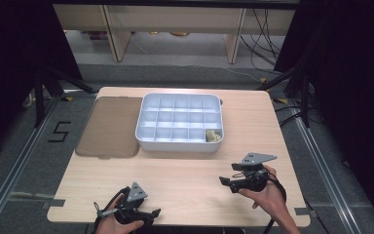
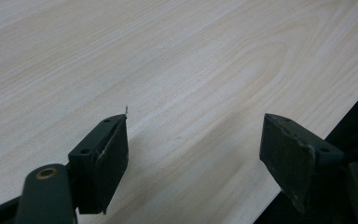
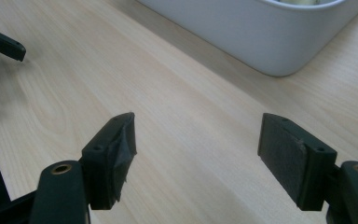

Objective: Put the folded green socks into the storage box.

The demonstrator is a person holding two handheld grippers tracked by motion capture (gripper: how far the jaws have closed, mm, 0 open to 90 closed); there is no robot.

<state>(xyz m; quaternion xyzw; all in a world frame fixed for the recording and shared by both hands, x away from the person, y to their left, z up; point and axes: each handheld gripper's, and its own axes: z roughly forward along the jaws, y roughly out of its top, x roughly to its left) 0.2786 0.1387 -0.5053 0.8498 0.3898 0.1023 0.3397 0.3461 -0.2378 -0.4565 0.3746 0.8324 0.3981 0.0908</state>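
Two handheld grippers low over a pale wooden table [image 1: 185,170], both near the person's edge, well apart from each other

Left gripper [image 2: 193,149]: jaws spread wide, nothing between them but bare wood grain; in the high view, at the near left corner of the table [image 1: 148,214], pointing right, held in the left hand [image 1: 121,225]

Right gripper [image 3: 196,149]: jaws likewise wide apart, empty, bare tabletop between them; in the high view, at the near right [image 1: 226,183], pointing left, gripped by the right hand [image 1: 268,195]

White compartment tray [image 1: 175,144] at the middle of the table's far half, rounded corner wall looming in the right gripper view [image 3: 270,42], near but clear of the jaws. Small yellowish item [image 1: 213,136] in the tray's near right compartment, the other cells looking empty

Brownish translucent lid [image 1: 109,126] flat on the table, just beside the tray's left side
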